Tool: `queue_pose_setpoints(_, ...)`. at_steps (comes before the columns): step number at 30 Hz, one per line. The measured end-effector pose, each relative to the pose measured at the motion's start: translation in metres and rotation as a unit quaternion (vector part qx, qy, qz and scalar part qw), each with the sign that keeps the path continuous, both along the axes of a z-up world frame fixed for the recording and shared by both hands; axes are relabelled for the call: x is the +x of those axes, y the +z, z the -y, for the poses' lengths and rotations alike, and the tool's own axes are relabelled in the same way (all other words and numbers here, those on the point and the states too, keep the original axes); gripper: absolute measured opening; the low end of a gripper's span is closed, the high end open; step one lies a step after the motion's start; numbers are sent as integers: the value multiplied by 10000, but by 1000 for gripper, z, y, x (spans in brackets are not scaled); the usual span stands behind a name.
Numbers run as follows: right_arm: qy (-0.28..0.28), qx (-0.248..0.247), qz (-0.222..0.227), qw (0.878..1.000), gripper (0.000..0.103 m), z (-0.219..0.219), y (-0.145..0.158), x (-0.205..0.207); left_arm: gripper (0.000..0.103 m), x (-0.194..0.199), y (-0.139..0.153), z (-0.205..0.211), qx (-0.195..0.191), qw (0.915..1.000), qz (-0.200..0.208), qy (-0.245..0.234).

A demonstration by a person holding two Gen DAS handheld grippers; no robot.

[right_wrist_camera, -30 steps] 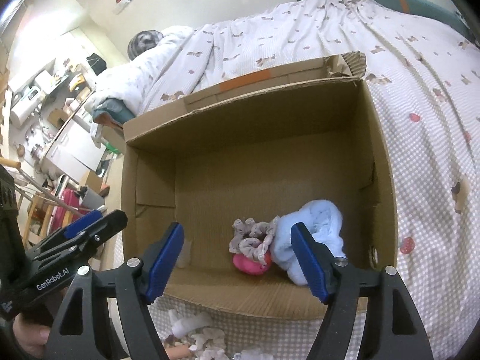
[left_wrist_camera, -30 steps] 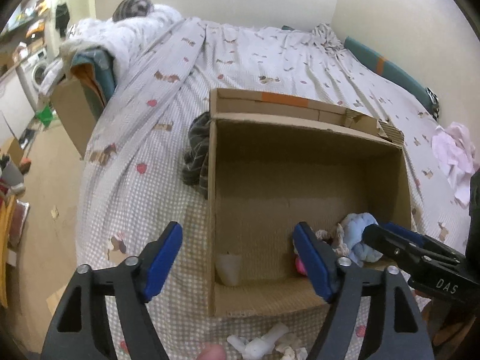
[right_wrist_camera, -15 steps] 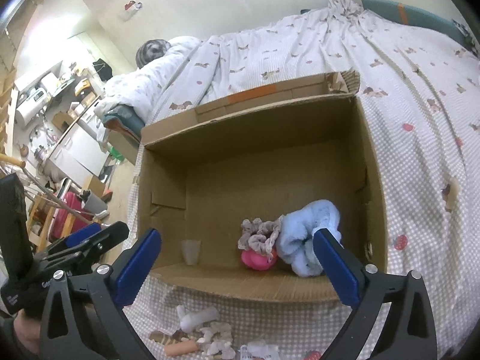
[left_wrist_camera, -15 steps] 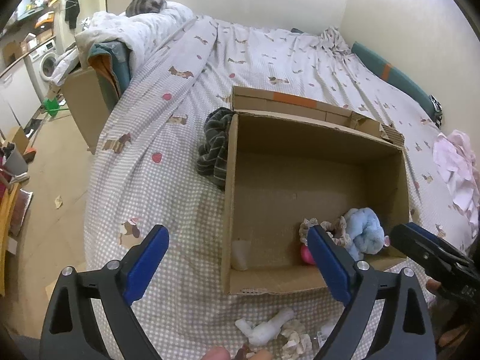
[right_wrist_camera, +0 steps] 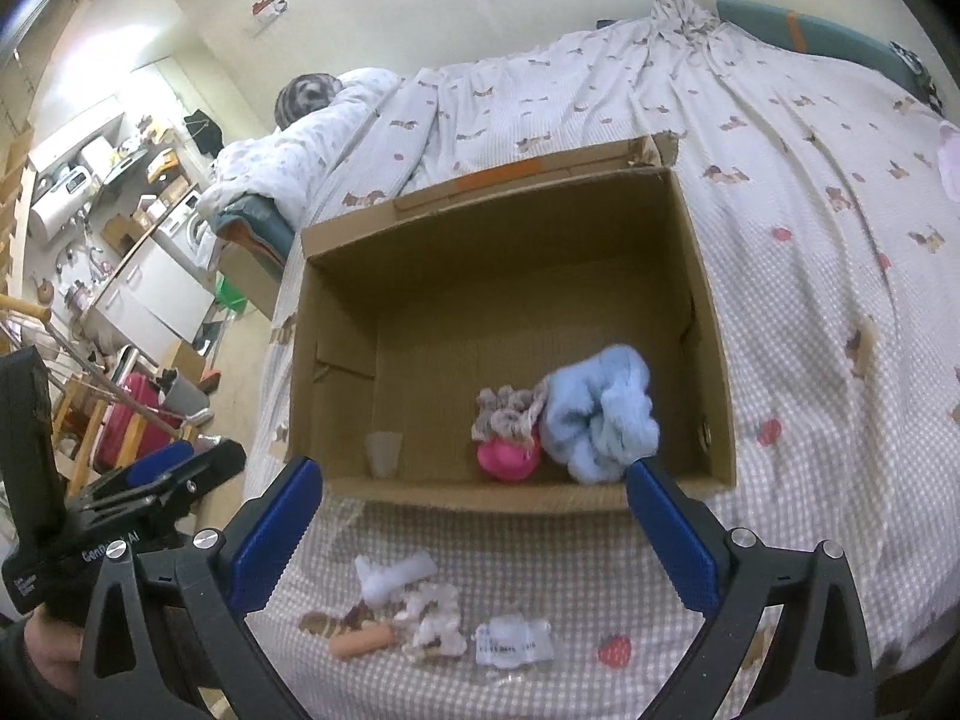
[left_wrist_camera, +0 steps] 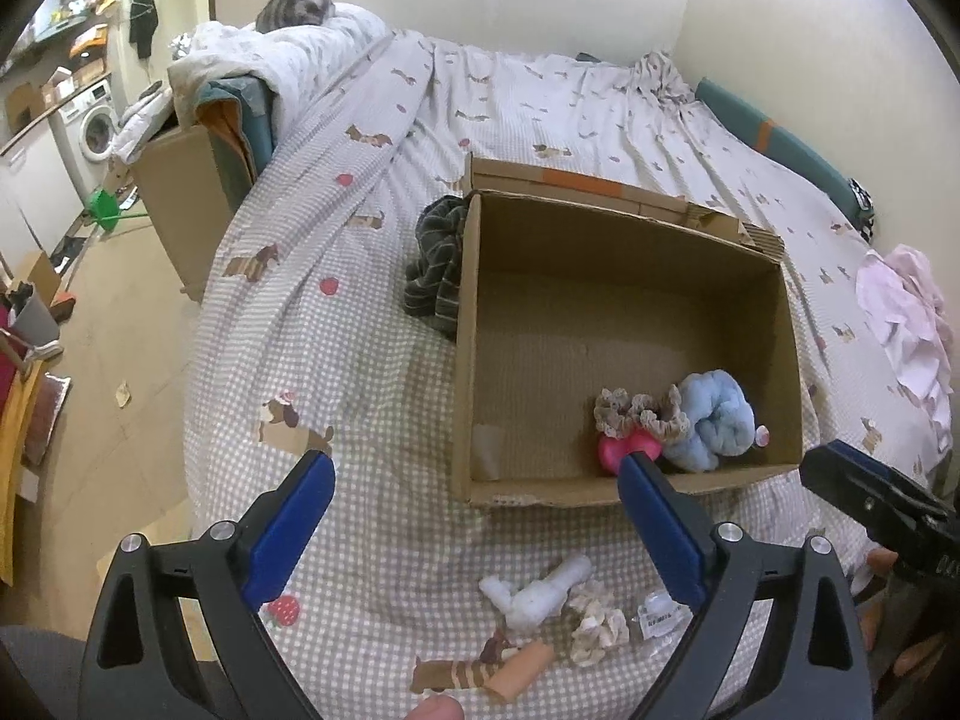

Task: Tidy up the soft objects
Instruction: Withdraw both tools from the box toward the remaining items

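The remaining soft objects lie in a small cluster on the checked grey-and-white bedspread, just in front of the open brown cardboard box. The cluster comprises a white plush toy, a cream ruffled fabric scrunchie, a peach-coloured tube-shaped soft piece and a clear plastic packet.

Over the last second both grippers have drawn back and risen from the box mouth: the box now appears smaller in both wrist views, and the cluster, previously cut off at the lower edge, is fully in view. This suggests a deposit is complete and the next pick is being set up.

The white plush toy lies with its long axis diagonal, the narrow end pointing up-right toward the box's near wall in the left wrist view. The peach tube lies roughly parallel to it.

Inside the box, against the near right corner, rest a light-blue fluffy bundle, a beige frilled scrunchie and a pink rounded object, all touching.

The left gripper hovers above the cluster with jaws spread wide and empty. The right gripper is likewise wide apart and holds nothing. A striped dark garment lies against the box's left wall.
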State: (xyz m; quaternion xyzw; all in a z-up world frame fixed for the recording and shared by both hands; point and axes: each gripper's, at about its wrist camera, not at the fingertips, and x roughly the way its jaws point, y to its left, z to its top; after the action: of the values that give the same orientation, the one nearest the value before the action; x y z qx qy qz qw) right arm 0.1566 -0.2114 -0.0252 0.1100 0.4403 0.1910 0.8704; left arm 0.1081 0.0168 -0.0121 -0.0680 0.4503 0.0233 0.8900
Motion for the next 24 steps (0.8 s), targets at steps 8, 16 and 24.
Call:
queue_pose_setpoints(8,79,-201,-52,9998,103,2,-5,-23,101,-19,-6,-2,107,9998,-141,22)
queue_pose_setpoints(16,-18,-353,-455,9983,103,4,-25,-36,101,-23,-32,-3,153,9981,-593,-31)
queue_pose_setpoints(24,-206,-516,-764,9955,103,15,-42,-33,100,-14,-79,10,-79,9860,-1636,-319)
